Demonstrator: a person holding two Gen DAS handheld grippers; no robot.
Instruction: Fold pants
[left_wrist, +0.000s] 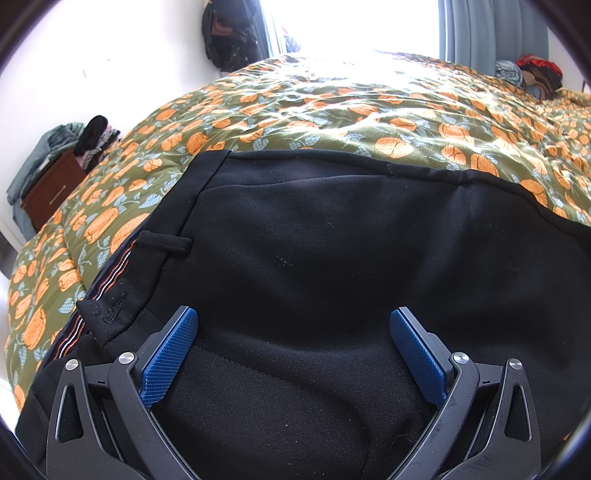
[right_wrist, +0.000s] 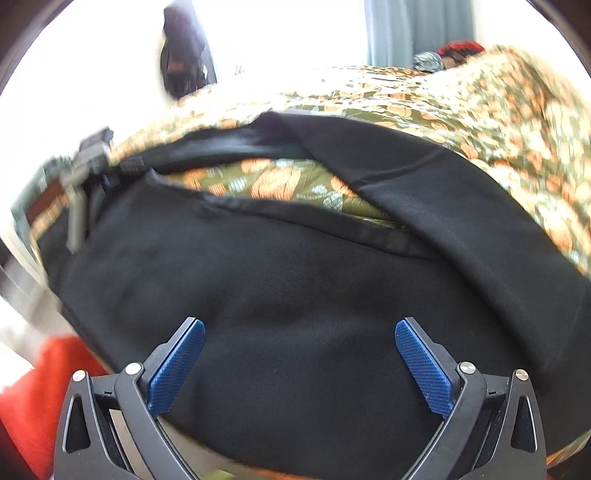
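Black pants (left_wrist: 332, 258) lie spread on a bed with an olive, orange-flowered cover (left_wrist: 332, 107). In the left wrist view the waistband with a belt loop (left_wrist: 164, 244) is at the left. My left gripper (left_wrist: 293, 321) is open and empty, just above the cloth near the waist. In the right wrist view the pants (right_wrist: 295, 295) show two legs apart, with bed cover (right_wrist: 280, 181) between them. My right gripper (right_wrist: 300, 332) is open and empty over the near leg. The left gripper shows in the right wrist view at the far left (right_wrist: 83, 184), blurred.
A wooden nightstand (left_wrist: 51, 188) with piled clothes stands left of the bed. Clothes hang on the far wall (left_wrist: 229, 37). A clothes pile (left_wrist: 532, 74) lies at the bed's far right. Something red (right_wrist: 55, 380) lies at the lower left in the right wrist view.
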